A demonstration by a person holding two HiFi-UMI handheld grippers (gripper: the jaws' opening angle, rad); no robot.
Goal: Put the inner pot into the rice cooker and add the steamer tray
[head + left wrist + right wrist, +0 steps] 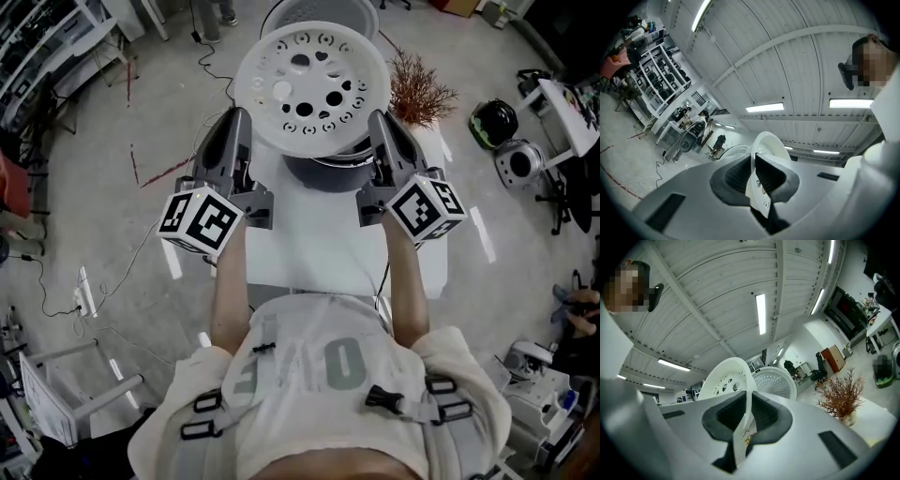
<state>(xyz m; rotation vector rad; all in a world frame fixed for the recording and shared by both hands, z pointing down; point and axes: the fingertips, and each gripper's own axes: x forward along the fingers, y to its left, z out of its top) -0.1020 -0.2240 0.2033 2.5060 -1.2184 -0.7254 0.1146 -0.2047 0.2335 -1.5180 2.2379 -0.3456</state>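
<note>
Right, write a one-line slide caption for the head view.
The left gripper and right gripper clamp the steamer tray over the rice cooker.

Bright, even light in a big room.
Long ceiling lamps [764, 107] shine white from above in both gripper views, and they glare a little. The steamer tray [311, 89] looks very white in the head view, and shadows on the floor [84, 187] are soft. Both gripper views bend like a fishbowl, with black corners. Things right up close there look a bit blurry.
</note>
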